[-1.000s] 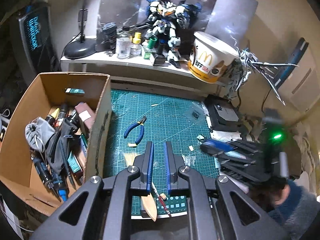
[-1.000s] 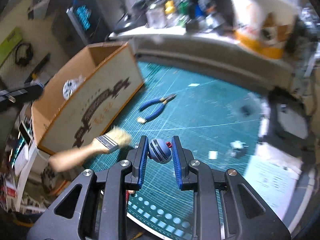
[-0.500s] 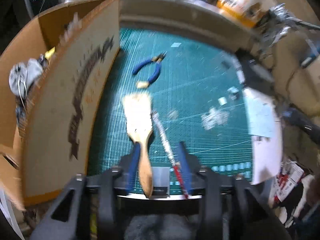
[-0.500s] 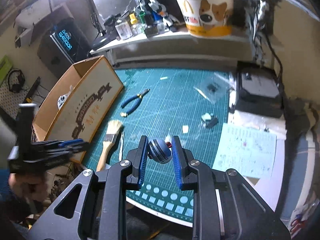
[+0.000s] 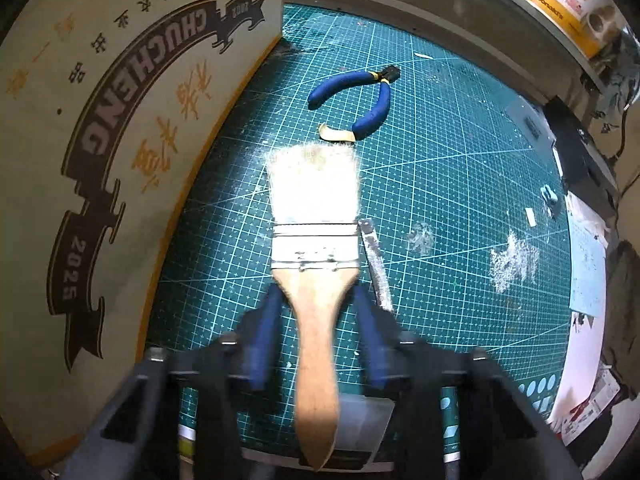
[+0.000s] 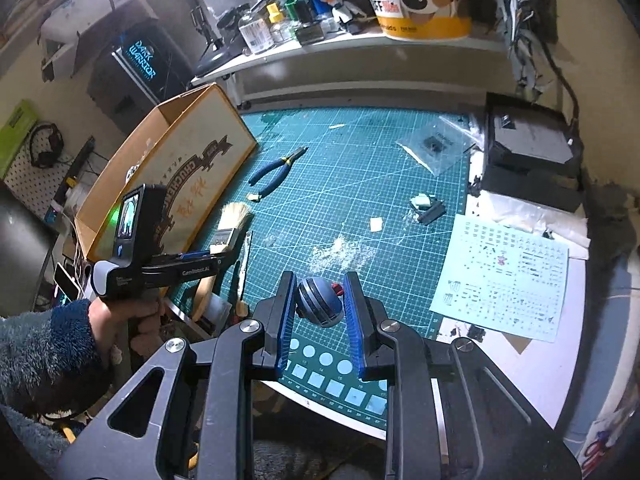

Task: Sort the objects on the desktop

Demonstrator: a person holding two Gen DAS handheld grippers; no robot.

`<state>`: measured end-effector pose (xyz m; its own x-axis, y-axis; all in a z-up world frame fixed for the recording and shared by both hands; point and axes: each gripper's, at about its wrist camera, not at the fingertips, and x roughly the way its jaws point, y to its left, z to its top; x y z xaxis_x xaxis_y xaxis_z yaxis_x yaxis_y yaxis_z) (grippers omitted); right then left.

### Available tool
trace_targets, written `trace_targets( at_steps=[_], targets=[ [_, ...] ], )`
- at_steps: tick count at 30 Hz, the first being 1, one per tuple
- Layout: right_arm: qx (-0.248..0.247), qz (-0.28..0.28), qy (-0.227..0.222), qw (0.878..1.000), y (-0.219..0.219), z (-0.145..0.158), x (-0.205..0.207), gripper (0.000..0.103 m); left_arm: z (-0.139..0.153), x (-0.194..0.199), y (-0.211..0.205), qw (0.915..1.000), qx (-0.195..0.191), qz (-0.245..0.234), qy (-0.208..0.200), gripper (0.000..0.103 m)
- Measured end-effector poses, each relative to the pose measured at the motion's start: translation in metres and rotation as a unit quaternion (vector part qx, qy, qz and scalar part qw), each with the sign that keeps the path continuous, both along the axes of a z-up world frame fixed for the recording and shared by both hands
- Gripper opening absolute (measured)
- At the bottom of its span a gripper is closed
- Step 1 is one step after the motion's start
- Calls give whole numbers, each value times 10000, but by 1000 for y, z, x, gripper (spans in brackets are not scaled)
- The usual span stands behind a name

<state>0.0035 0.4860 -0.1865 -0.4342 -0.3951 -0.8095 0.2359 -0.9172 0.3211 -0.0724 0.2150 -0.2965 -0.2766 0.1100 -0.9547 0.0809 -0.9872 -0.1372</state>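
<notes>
Down low, the left gripper (image 5: pixel 316 300) is motion-blurred, its fingers spread either side of the paintbrush (image 5: pixel 314 216) handle on the cutting mat (image 5: pixel 460 160), with gaps showing. Only the right view shows the right gripper (image 6: pixel 319 300) clamped on a blue striped ball (image 6: pixel 318 306). Blue pliers (image 5: pixel 360 100) lie past the bristles; the cardboard box (image 6: pixel 176 160) hides its contents.

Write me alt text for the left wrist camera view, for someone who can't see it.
The left hand-held gripper straddles the wooden handle of a flat paintbrush lying on a green cutting mat, its fingers open on either side. A metal file lies just right of the brush, blue-handled pliers lie beyond its bristles, and a printed cardboard box stands at left.
</notes>
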Motion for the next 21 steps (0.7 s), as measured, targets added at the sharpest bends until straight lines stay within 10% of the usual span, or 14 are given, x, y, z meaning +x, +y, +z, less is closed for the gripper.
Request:
trace_targets(
  at_steps=[21],
  targets=[
    [-62, 67, 418, 9991, -7, 43, -41, 22, 115, -16, 18, 9962, 56, -368, 783, 2]
  ],
)
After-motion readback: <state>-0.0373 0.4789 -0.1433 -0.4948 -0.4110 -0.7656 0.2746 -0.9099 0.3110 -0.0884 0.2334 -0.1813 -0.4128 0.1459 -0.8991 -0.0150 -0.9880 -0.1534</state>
